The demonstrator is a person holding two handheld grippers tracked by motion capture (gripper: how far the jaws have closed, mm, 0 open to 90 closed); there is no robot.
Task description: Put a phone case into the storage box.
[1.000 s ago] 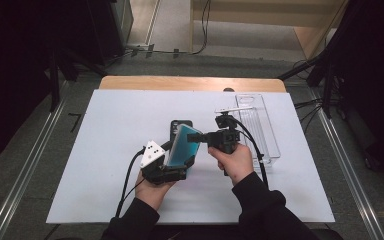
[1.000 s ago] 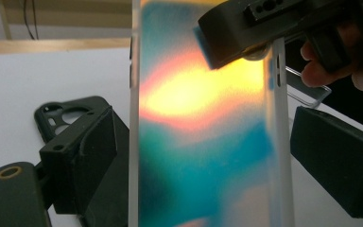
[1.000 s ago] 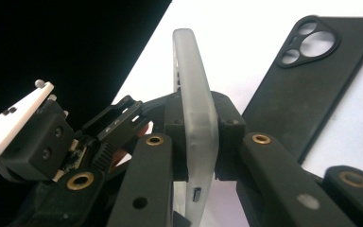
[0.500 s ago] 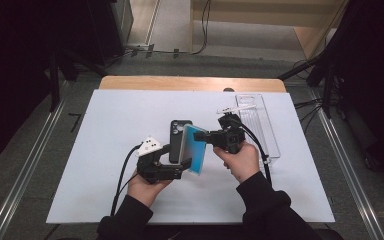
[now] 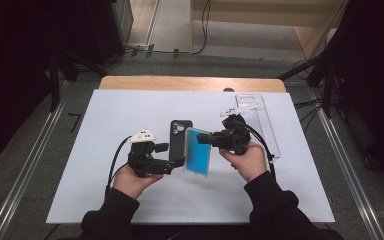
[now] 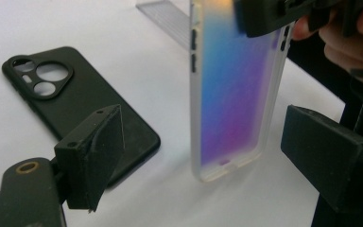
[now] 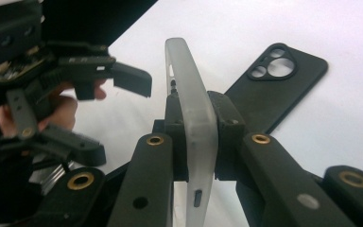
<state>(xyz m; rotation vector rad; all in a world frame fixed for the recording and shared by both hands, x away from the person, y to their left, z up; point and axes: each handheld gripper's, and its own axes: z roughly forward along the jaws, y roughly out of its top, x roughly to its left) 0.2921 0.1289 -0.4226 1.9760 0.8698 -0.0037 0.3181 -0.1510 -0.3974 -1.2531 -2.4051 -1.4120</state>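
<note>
2 handheld grippers meet over a white table mat (image 5: 105,150). Nearest, the left gripper (image 5: 176,155) has its jaws apart and has just been narrowing them around, not touching, a translucent blue-to-purple gradient phone case (image 5: 198,151), probably to take it over. At its 3 o'clock, the right gripper (image 5: 206,138) clamps that case upright by 1 end, lifted off the mat. At 12 o'clock, a black phone case (image 5: 180,137) lies flat. Farthest, a clear plastic tray (image 5: 261,120) is hard to make out.

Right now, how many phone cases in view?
2. A blue translucent case is clamped in the right gripper above the mat, between the open left gripper's jaws. A black case lies flat on the mat behind it. None look hidden.
</note>
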